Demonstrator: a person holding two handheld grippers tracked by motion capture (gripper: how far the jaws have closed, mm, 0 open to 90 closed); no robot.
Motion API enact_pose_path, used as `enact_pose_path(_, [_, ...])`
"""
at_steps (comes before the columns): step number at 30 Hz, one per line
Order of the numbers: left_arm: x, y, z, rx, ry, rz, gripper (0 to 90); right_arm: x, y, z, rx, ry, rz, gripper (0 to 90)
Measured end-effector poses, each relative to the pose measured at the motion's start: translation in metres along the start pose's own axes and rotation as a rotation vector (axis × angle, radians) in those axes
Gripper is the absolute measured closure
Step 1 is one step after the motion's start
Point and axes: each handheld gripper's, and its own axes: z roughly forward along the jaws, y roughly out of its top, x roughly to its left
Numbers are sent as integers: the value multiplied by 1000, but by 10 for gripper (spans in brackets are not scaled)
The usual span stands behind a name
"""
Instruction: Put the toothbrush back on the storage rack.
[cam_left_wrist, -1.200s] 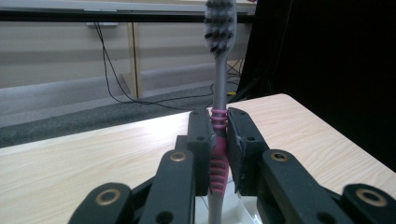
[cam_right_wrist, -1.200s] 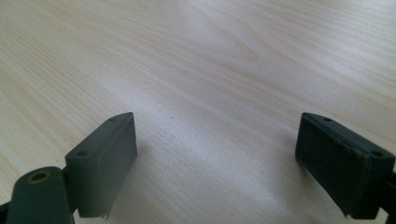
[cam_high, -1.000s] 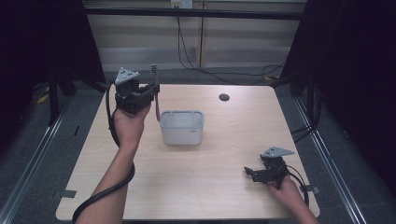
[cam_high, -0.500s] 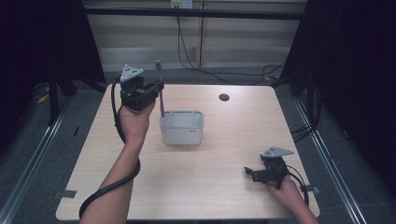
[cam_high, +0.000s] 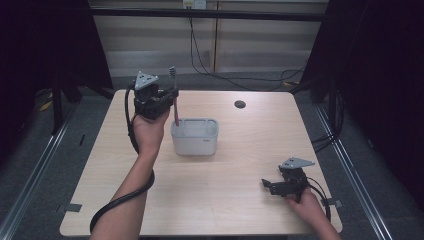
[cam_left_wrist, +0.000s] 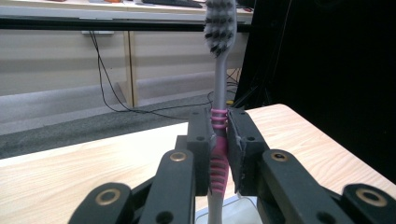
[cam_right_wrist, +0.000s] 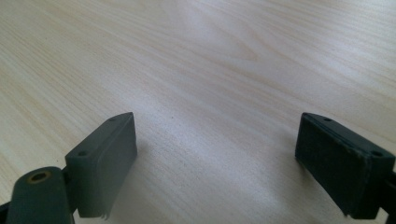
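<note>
The toothbrush (cam_left_wrist: 219, 116) is standing upright, bristles up, with the left gripper (cam_high: 159, 97) pinching its pink grip; its lower end is hanging just over the left rim of the white tub (cam_high: 195, 136). Since the earlier frame it is sitting slightly nearer the tub. The right gripper (cam_high: 277, 185) is lying unmoved on the worktop (cam_high: 235, 210), jaws spread wide

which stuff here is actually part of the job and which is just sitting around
In the job:
- toothbrush, held upright, bristles up
- left gripper, shut on its pink grip
- white bin, just beside the brush's lower end

Lying about:
- right gripper, open, over bare table
- dark round spot
</note>
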Motion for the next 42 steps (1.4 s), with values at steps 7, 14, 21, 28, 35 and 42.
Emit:
enact_pose_path(7, [1,-9,5,0,9,5,803,0,0,0,0,0,1,120])
enact_pose_path(14, [1,-16,7,0,12,8,803,0,0,0,0,0,0,120])
enact_pose_path(21, [0,-23,10,9,23,9,803,0,0,0,0,0,0,120])
enact_pose_path(28, [0,-27,12,9,32,10,802,0,0,0,0,0,0,120])
enact_pose_path(35, [1,-32,13,10,40,7,802,0,0,0,0,0,1,120])
enact_pose_path(42, [1,-38,15,14,48,6,802,0,0,0,0,0,1,120])
